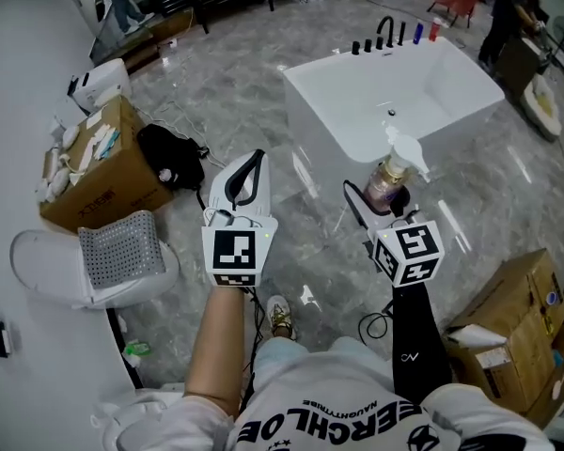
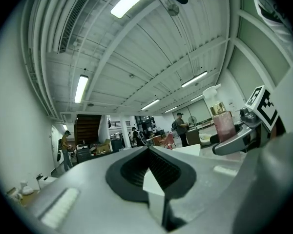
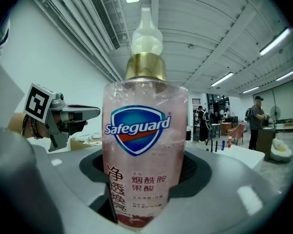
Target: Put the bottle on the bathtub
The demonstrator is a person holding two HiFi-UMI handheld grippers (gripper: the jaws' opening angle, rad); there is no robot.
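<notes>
Clasping bottle (image 3: 144, 145); left gripper (image 2: 147, 149) seemingly closed.

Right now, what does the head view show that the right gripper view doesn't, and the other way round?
Only the head view: the brown cardboard box, the grey marbled floor and the open basin of the white bathtub. Only the right gripper view: the blue Safeguard label and the ceiling strip lights. Both: the pink pump bottle with gold collar held by the right gripper, the left gripper beside it, and the bathtub beyond.
</notes>
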